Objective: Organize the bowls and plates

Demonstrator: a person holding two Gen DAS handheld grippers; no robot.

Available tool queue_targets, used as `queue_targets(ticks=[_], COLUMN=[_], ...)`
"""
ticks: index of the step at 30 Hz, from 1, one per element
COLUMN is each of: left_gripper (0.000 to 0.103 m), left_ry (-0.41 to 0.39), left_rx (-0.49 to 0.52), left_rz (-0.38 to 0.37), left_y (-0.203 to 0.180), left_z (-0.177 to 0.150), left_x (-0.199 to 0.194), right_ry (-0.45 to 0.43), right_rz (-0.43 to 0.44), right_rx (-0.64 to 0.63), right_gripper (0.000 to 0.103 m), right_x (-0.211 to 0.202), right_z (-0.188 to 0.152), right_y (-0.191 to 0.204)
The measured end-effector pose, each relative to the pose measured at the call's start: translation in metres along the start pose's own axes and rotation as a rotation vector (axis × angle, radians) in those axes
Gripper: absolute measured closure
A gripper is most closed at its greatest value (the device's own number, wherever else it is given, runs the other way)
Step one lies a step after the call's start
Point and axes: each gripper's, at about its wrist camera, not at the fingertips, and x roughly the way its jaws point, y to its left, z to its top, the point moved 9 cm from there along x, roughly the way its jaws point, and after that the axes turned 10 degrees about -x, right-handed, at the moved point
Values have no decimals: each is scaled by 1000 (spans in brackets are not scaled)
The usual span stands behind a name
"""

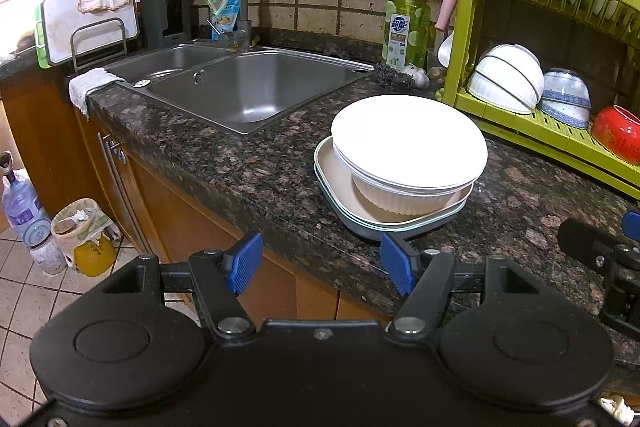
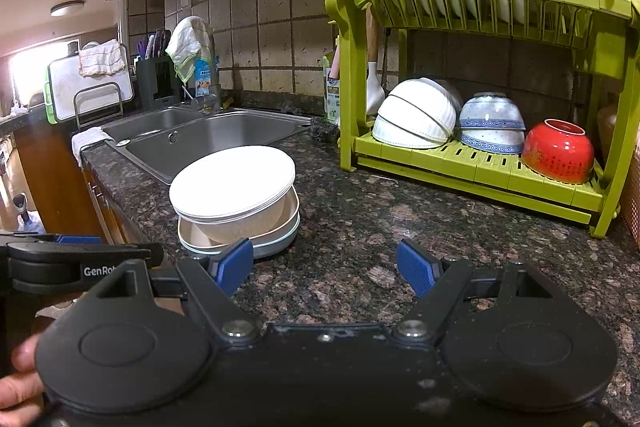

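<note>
Ceramic, by the look: white plates stacked on a ribbed bowl, which sits in pale square trays. Whole pile rests on the granite desk, near its front edge, between sink and green rack.

Handling, judged:
- Plates stiff, glazed, prob. slippery; will chip or break if dropped.
- Stack likely heavy as a unit and top-heavy, since plate rims overhang the bowl. Lift pieces singly.
- Best hold: top plate's overhanging rim, pads above and below the lip. Bowl: pinch across its wall once plates are off.
- Trays look like light plastic; take by the raised edge.

Rack status: upper tier carries upright plates, lower tier has upturned bowls; some free space seen on lower tier.

Pose:
- Left tongs: spread wide, empty, level, just short of the pile's near edge, aimed at it.
- Right tongs: spread wide, empty, over bare desk, pile to their left, rack ahead-right.
- Neither touches any dish.
</note>
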Motion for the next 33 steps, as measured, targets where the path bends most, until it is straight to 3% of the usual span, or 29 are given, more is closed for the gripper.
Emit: queue_targets(ticks=[33], left_gripper=[35], left_ry=[36], left_rx=[0], left_rz=[-27], left_y=[-2], left_z=[-3], left_x=[3], right_ry=[15], right_rz=[6], right_rx=[3], right_gripper=[20], right_x=[2], right_z=[-2], right_y=[1])
